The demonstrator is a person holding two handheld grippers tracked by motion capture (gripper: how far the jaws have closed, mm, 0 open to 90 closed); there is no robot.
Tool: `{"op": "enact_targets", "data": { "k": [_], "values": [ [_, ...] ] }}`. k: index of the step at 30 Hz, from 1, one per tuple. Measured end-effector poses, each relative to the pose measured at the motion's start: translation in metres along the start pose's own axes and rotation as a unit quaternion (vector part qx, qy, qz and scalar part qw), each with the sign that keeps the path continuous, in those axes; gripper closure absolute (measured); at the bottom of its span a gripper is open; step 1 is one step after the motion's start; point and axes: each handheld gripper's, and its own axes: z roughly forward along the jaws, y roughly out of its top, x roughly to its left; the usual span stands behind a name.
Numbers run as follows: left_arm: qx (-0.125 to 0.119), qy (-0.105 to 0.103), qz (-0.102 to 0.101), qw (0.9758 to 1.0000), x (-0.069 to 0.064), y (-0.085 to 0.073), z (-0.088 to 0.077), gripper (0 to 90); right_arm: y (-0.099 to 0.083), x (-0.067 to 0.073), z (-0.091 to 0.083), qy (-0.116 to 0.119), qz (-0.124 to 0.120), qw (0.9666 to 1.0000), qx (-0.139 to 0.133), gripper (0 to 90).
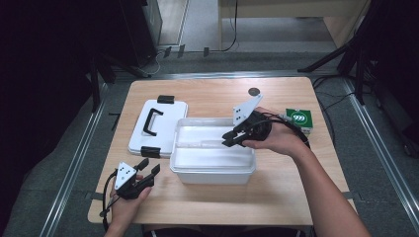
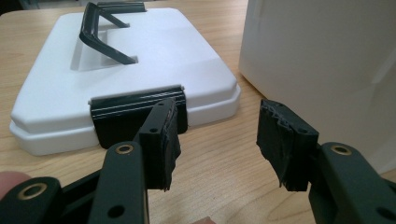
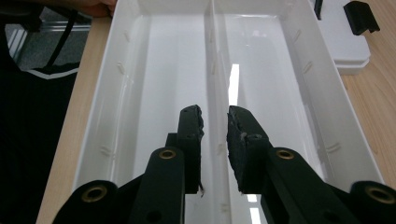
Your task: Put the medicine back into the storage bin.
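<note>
Left claw point(image 1: 148, 169) gapes empty at the bench's near-left corner; right claw point(image 1: 232, 138) hangs over the open container point(image 1: 212, 170).

The left hand point(image 1: 129, 195) rests low on the wooden bench point(image 1: 207, 96), its jaws level and parted toward one flat white plastic lid point(image 1: 158, 129) with one black folding handle point(image 1: 152, 121) and two black latches. Just right sits one white glossy rectangular container, split by a thin central divider point(image 3: 211, 60) into two compartments. The right hand point(image 1: 276, 138) reaches in from the right, jaws standing narrowly apart astride that divider, not visibly pinching it. One green box point(image 1: 299, 118) lies beyond.
</note>
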Motion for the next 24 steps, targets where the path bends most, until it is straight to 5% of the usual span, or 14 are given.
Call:
{"op": "enact_targets", "data": {
  "k": [8, 12, 24],
  "values": [
    [-0.001, -0.002, -0.001, 1.0, 0.0, 0.0, 0.0, 48.6, 0.0, -0.009, 0.018, 0.006, 0.009, 0.9999, 0.013, 77.1],
    [0.0, -0.003, 0.0, 1.0, 0.0, 0.0, 0.0, 48.8, 0.002, -0.01, 0.03, 0.003, 0.005, 0.9993, 0.036, 89.4],
    [0.003, -0.003, -0.001, 1.0, 0.0, 0.0, 0.0, 49.0, 0.011, -0.01, 0.024, -0.014, 0.016, 0.9994, 0.027, 90.0]
  ]
}}
